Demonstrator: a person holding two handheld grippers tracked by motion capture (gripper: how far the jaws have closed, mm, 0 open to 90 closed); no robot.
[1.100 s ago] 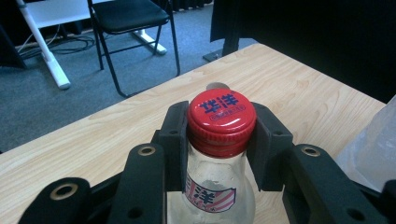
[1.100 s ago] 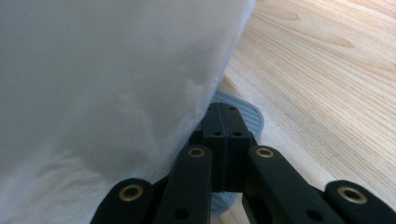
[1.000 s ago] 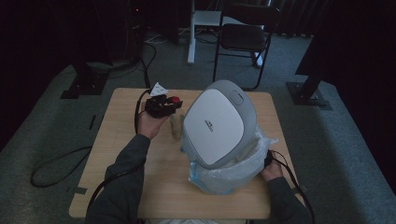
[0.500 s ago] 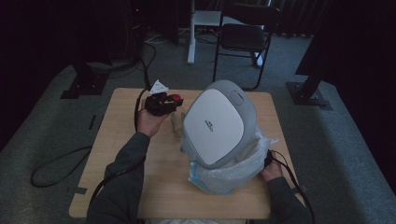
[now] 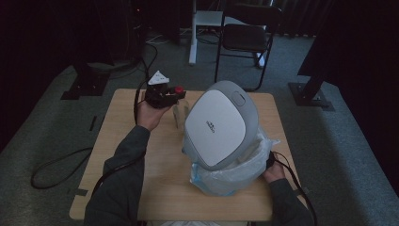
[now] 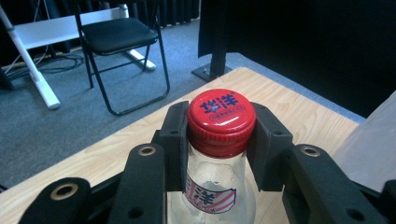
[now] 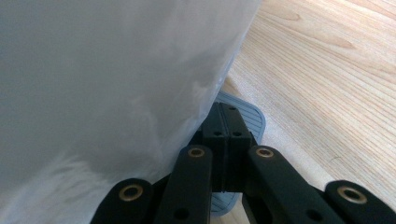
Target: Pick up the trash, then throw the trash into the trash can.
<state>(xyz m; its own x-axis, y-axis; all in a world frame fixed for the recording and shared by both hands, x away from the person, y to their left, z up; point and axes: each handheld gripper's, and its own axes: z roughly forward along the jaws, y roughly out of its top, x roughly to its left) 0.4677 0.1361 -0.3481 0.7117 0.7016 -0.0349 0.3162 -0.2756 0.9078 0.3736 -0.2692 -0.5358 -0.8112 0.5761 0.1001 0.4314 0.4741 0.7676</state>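
Observation:
A clear glass bottle [image 6: 215,191] with a red cap [image 6: 221,116] hangs in my left gripper [image 6: 221,133], whose jaws are shut on its neck just under the cap. From above, the left gripper [image 5: 164,96] is over the table's far left part, and the bottle [image 5: 180,115] hangs beside the bin. A grey pedal bin [image 5: 221,127] stands at the middle right with its lid raised and a plastic liner [image 5: 230,176] bulging out. My right gripper [image 7: 227,126] is shut, its tips resting on the bin's ribbed grey pedal [image 7: 252,116]; from above the right gripper [image 5: 270,160] is partly hidden behind the liner.
The wooden table [image 5: 117,160] has bare surface at the front left. A black folding chair [image 5: 244,37] and a white stand [image 5: 193,33] are behind the table. Cables [image 5: 56,169] lie on the grey carpet at the left.
My left hand has lifted the bottle a little higher. The right gripper and the bin's lid have not moved.

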